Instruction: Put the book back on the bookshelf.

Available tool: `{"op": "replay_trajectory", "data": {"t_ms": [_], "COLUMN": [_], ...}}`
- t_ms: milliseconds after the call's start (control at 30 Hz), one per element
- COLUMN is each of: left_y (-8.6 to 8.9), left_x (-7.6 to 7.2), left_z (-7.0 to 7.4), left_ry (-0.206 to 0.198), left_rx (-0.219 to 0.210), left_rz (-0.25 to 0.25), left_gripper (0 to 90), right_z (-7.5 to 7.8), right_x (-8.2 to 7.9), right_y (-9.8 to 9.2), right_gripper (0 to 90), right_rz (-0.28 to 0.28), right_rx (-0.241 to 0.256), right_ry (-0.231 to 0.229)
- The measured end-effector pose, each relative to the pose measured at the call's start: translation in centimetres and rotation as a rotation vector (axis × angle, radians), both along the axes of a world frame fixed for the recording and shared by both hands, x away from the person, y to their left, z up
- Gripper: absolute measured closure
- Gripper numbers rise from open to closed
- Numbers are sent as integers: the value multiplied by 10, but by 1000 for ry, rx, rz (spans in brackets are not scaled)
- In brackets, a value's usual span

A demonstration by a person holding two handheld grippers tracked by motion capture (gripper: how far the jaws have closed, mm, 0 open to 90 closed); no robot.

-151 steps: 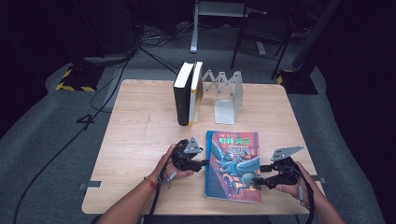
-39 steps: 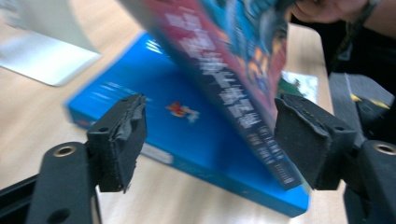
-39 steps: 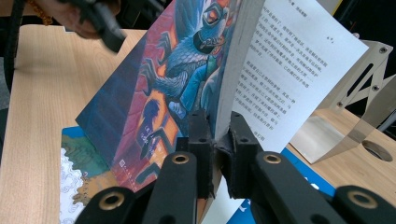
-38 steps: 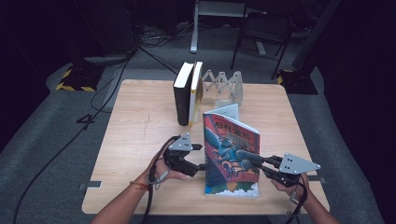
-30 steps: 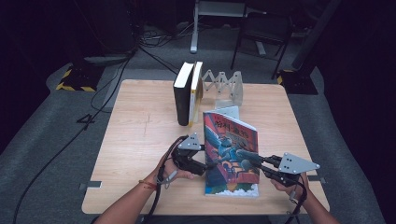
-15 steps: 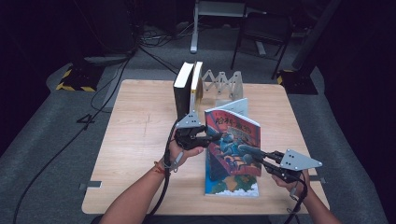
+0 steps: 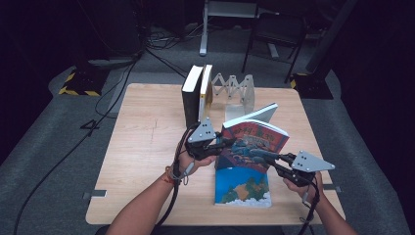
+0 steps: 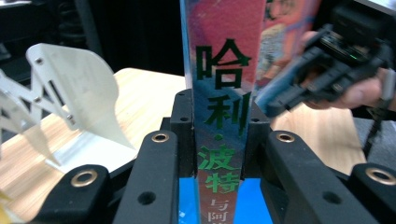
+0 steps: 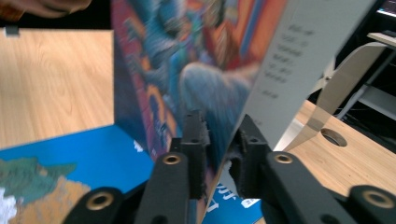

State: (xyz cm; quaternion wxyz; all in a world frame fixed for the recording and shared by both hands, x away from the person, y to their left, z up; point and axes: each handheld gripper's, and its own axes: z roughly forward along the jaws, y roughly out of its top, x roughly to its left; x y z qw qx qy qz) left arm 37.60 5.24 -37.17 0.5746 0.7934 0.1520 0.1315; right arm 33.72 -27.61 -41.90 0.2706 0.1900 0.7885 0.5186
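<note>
Left tool (image 7: 219, 145): we have it clamped on the spine of the colourful book (image 7: 254, 147).
Right tool (image 7: 274, 161): we grip the same book's opposite edge.
Book: lifted off the tabletop (image 7: 147, 132), tilted, above a blue book (image 7: 243, 188) lying flat.
Behind: two upright books (image 7: 196, 95) beside a metal bookend (image 7: 237, 90).

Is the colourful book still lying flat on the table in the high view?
No: the colourful book is raised off the table, held between the left gripper and right gripper.
</note>
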Motion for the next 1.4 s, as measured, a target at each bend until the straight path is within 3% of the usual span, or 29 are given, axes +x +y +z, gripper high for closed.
{"op": "replay_trajectory", "data": {"t_ms": [67,100,167,267,367,467,667,833,1033,1200,1267,1400], "left_y": [0,-1,-3,-6,-11,-19,-26,-32,-36,-37,-37,-36], "left_x": [-4,-7,-10,-13,-12,-9,-4,-1,0,5,9,13], "left_z": [-1,-1,-1,-1,-3,-6,-6,1,6,10,14,24], "left_ry": [-20,-29,-49,-70,-79,-64,-63,-76,-66,-72,-76,-91], "left_rx": [9,14,21,30,31,15,-7,-15,-7,-8,-10,-11], "left_rz": [-16,-29,-46,-46,-34,-26,-5,3,23,51,72,101], "left_gripper": [733,734,733,726,683,612,609,660,729,733,733,733], "right_z": [4,9,11,14,16,17,16,17,15,10,5,0], "right_x": [1,3,6,11,13,13,12,11,9,8,7,8], "right_y": [-4,-8,-8,-9,-9,-11,-11,-11,-8,-19,-28,-34], "right_gripper": [697,643,595,555,614,654,655,640,488,457,432,425], "right_rz": [-28,-44,-76,-69,-61,-47,-46,-41,-53,-65,-84,-93], "right_rx": [32,73,78,92,90,96,98,91,65,49,24,-11], "right_ry": [-6,8,2,12,11,9,7,8,24,56,93,107]}}
